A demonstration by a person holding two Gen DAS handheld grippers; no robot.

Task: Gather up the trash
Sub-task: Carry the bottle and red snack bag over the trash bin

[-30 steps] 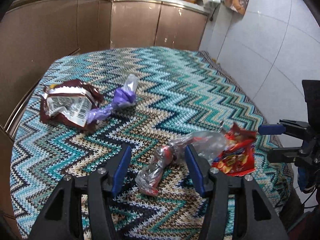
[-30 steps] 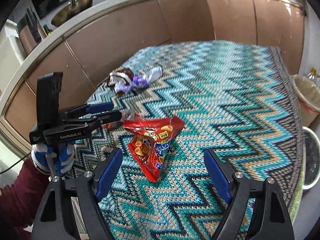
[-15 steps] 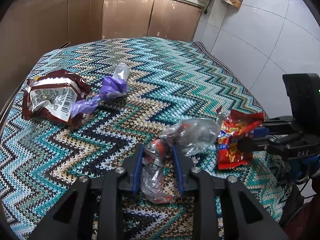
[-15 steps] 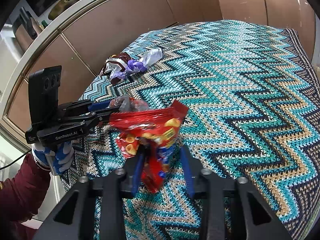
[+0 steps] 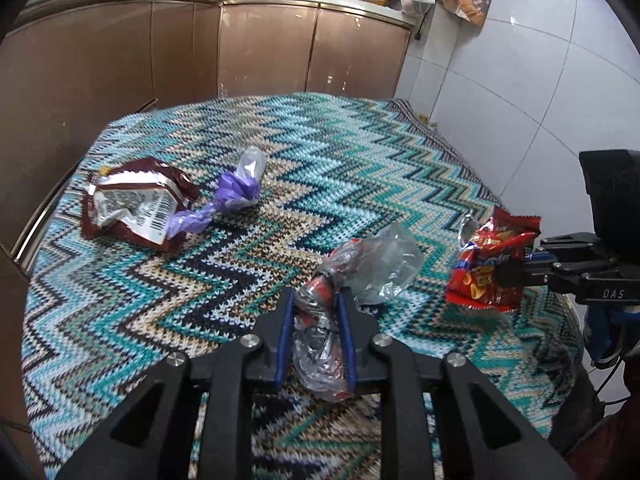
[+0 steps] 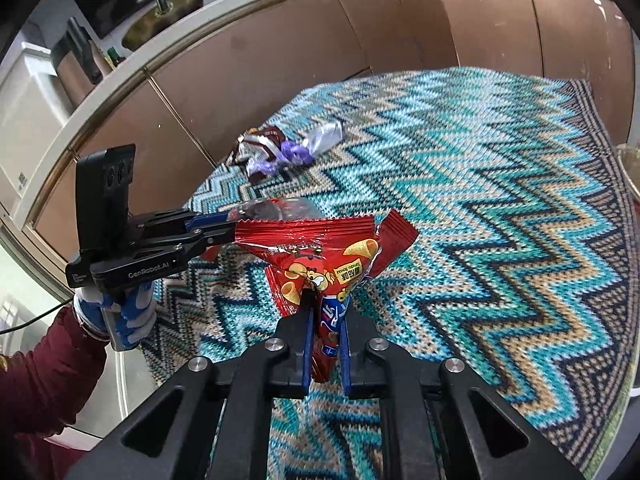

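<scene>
My left gripper [image 5: 315, 300] is shut on a crumpled clear plastic wrapper [image 5: 360, 272] with red and silver inside, held just above the zigzag tablecloth [image 5: 320, 168]. My right gripper [image 6: 326, 304] is shut on a red snack bag [image 6: 320, 256] and holds it lifted above the cloth; the bag also shows at the right of the left wrist view [image 5: 492, 264]. A brown snack bag [image 5: 136, 204] and a purple twisted wrapper [image 5: 236, 192] lie together at the far left of the table, apart from both grippers.
Brown kitchen cabinets [image 5: 240, 48] curve behind the table, close to its far and left edges. A tiled wall [image 5: 520, 80] stands on the right. A bin rim [image 6: 630, 168] shows at the right edge of the right wrist view.
Both grippers were open a second ago. The left one has closed on the clear wrapper, the right one on the red bag, and both pieces have been lifted off the cloth.
</scene>
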